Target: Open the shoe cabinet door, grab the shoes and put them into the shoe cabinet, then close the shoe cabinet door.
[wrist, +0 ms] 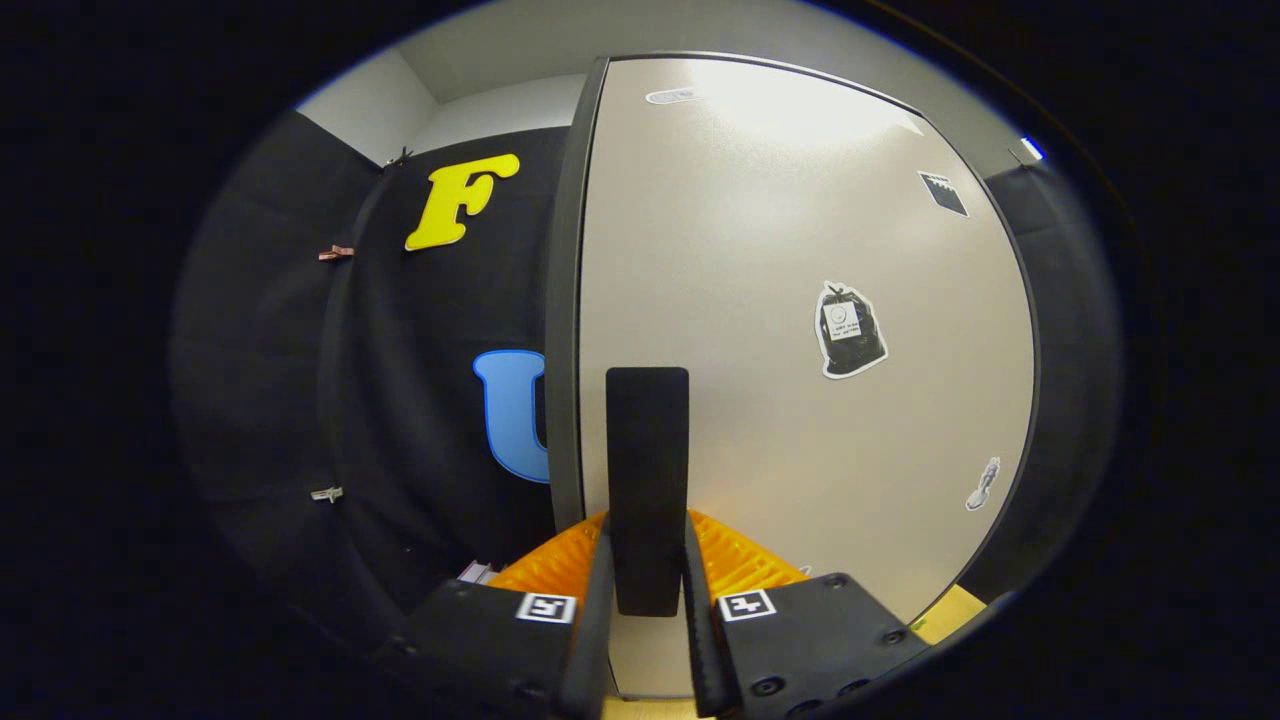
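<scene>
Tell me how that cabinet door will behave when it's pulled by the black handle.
The cabinet door looks like a flat, rigid panel, so it should probably swing as one piece without flexing. Its surface seems smooth and glossy, likely slippery to bare contact. The black handle sits between the fingers of the gripper, which appear closed on it, probably giving a firm hold.

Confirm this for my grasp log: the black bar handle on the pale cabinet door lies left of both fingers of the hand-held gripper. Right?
Not left of them. In the gripper view the black bar handle on the pale cabinet door stands between the fingers of the hand-held gripper, which close on its sides.
</scene>
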